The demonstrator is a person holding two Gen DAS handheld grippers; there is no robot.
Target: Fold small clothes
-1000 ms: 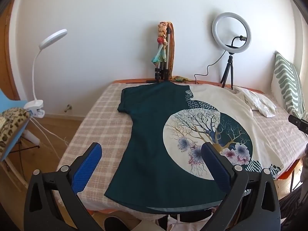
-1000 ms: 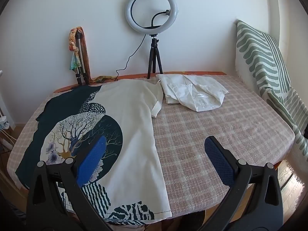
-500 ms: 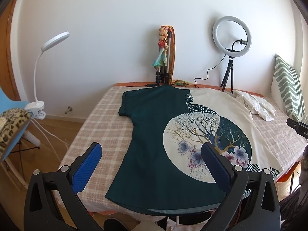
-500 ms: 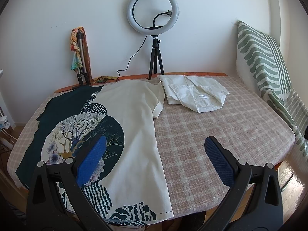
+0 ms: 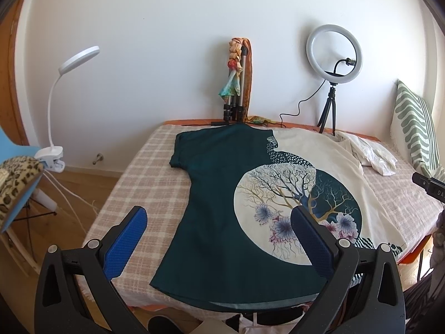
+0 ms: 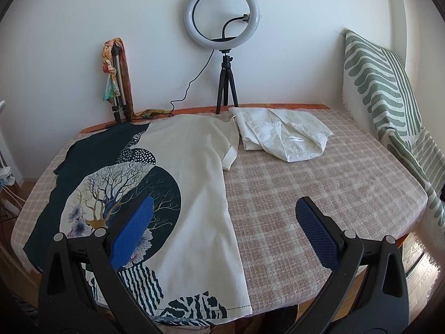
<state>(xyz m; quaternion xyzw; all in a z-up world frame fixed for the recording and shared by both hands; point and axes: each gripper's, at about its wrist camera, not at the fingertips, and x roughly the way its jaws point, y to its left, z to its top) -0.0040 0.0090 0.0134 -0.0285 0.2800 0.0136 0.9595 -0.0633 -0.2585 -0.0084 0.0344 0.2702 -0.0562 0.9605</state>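
T-shirt [image 5: 222, 211] lies flat, print side up, on the checked table [image 6: 306, 183], collar toward the wall, hem at the near edge w/ a bit hanging over. Left half dark teal, right half cream; both sleeves spread out.

Left gripper [image 5: 219, 236] hovers above the hem on the teal side, jaws wide apart, nothing in them. Right gripper [image 6: 225, 231] hangs over the cream side seam, jaws likewise spread and empty. No fold started yet, by the look of it.

Risks from here:
- Thin, limp fabric: pinch too deep and a gripper prob. takes the checked cloth underneath too, dragging the whole cover.
- Pinch only the top layer and front/back separate, so the fold goes lopsided.
- Hem overhangs the edge, so a pull toward the person could slide the shirt off.
- Uneven lift btw. the two sides would skew the crease.

White garment [image 6: 281, 136] sits crumpled just beside the right sleeve, touching or nearly so (can't tell which); folding that sleeve in might snag it. Ring light [image 6: 224, 16] on its tripod and a second tripod [image 5: 236, 94] w/ a scarf stand at the far edge near the collar, so a big sweep could knock them.
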